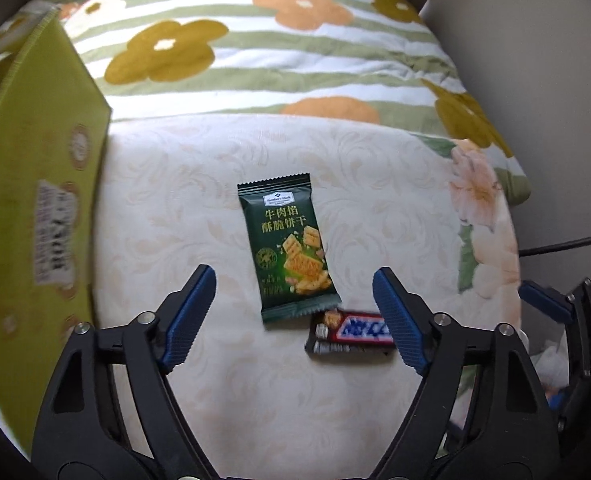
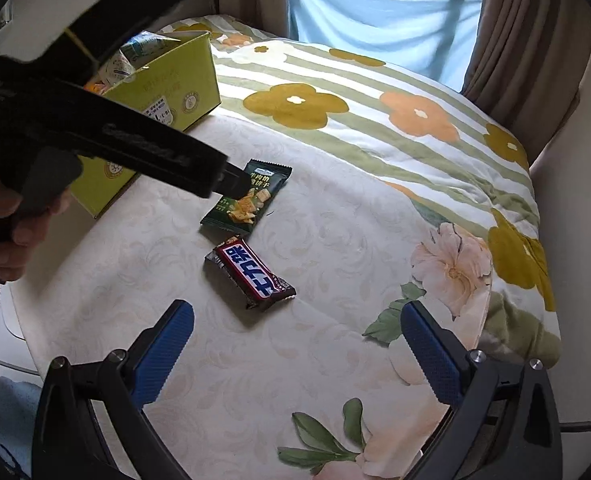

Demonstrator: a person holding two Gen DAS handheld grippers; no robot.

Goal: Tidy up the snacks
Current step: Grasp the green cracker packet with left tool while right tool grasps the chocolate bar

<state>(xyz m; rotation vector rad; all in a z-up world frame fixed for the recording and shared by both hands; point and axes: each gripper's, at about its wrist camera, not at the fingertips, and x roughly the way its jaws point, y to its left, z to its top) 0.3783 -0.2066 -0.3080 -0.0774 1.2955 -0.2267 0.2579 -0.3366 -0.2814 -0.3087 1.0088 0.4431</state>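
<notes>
Cream floral cloth covered the table (image 2: 335, 240), a striped flowered quilt behind, curtains beyond. Left tongs (image 1: 294, 304) and right tongs (image 2: 297, 340) gaped empty. Green cracker packet (image 1: 289, 252) lay touching the chocolate bar (image 2: 251, 274), near the yellow-green box (image 2: 175, 84); grabbing one might drag both.

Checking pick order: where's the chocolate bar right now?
The chocolate bar lies flat on the cream cloth, mid-frame in the right wrist view, just nearer the camera than the green cracker packet. The yellow-green box sits beyond, to the left.
</notes>
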